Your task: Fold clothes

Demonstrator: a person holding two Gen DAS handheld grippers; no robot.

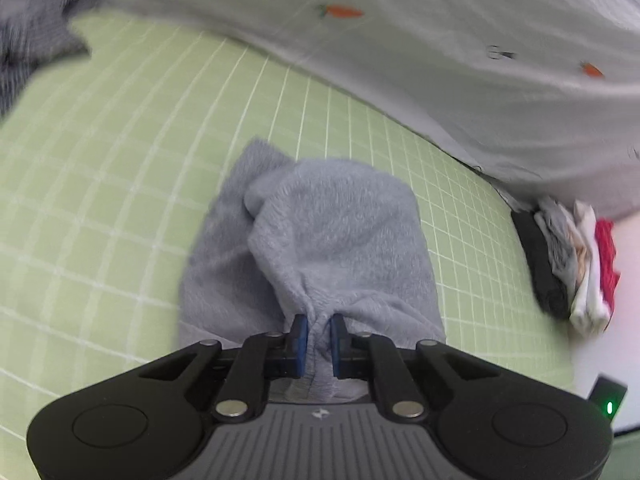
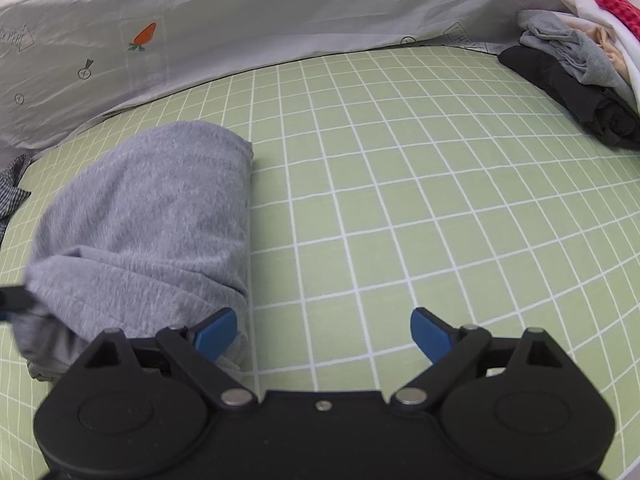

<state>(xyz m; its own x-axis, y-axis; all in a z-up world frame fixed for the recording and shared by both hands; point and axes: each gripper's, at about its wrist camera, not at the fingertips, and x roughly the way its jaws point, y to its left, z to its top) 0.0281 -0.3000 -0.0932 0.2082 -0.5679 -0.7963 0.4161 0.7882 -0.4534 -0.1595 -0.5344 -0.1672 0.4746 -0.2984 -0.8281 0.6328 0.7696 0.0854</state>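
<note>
A folded grey garment (image 1: 320, 236) lies on the green checked sheet (image 1: 120, 184). My left gripper (image 1: 319, 340) is shut on the garment's near edge, with bunched grey cloth pinched between its blue pads. In the right wrist view the same grey garment (image 2: 152, 216) lies at the left as a thick folded bundle. My right gripper (image 2: 324, 334) stands open just right of the garment's near corner. Its left blue pad (image 2: 216, 332) rests at the cloth's edge, and only bare sheet shows between the fingers. A dark piece of the other gripper (image 2: 14, 300) shows at the garment's left edge.
A stack of folded clothes (image 2: 580, 68), black, grey, cream, white and red, sits at the far right of the sheet (image 2: 400, 200). A pale grey cover with carrot prints (image 2: 240, 12) rises along the back. A dark striped cloth (image 1: 28, 40) lies at the far left.
</note>
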